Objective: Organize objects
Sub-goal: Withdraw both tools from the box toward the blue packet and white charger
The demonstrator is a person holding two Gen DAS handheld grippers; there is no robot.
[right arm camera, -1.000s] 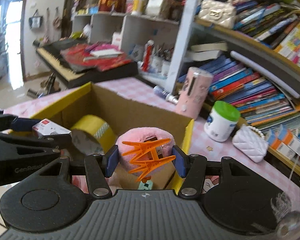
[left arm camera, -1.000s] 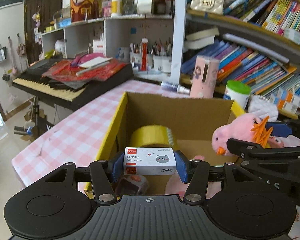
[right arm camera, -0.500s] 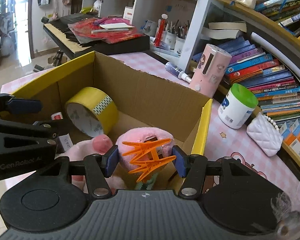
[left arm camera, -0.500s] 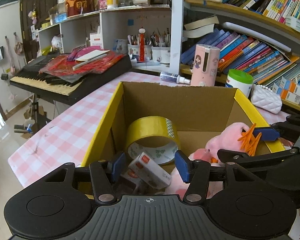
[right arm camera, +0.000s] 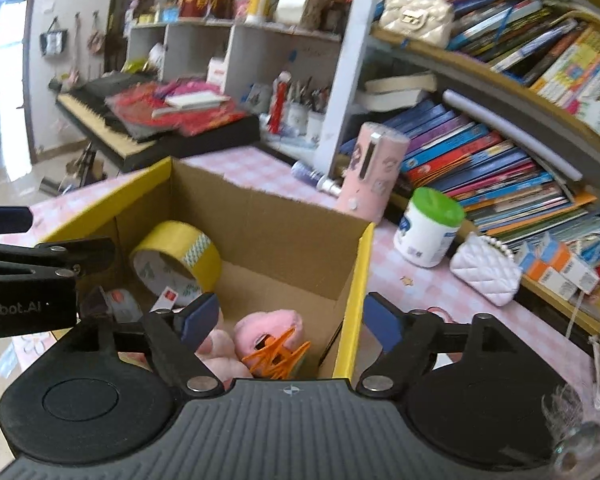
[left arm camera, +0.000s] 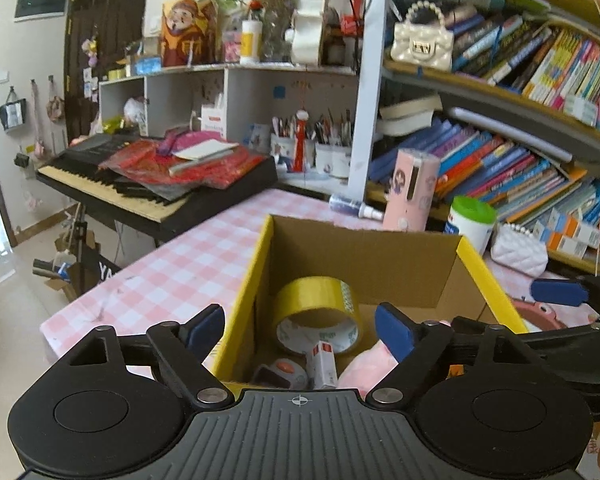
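Note:
A cardboard box with yellow rims [left arm camera: 364,252] [right arm camera: 276,228] stands on the pink checked table. Inside lie a yellow tape roll [left arm camera: 320,312] [right arm camera: 176,258], a white staple box [left arm camera: 324,368] [right arm camera: 166,298], a small grey and orange item [left arm camera: 284,372] and a pink plush toy with orange feet [right arm camera: 272,340] [left arm camera: 364,368]. My left gripper [left arm camera: 300,332] is open and empty above the box's near left corner. My right gripper [right arm camera: 288,320] is open and empty above the box's near right corner, over the plush.
Behind the box stand a pink cylinder [left arm camera: 410,190] [right arm camera: 370,172], a green-lidded white jar [left arm camera: 470,220] [right arm camera: 426,228], a white quilted purse [left arm camera: 518,248] [right arm camera: 486,274] and a small bottle [left arm camera: 352,206]. Bookshelves fill the right. A keyboard [left arm camera: 148,184] with red papers stands at left.
My left gripper opened and the staple box dropped into the cardboard box. My right gripper opened and let the pink plush fall in. Both grippers have risen.

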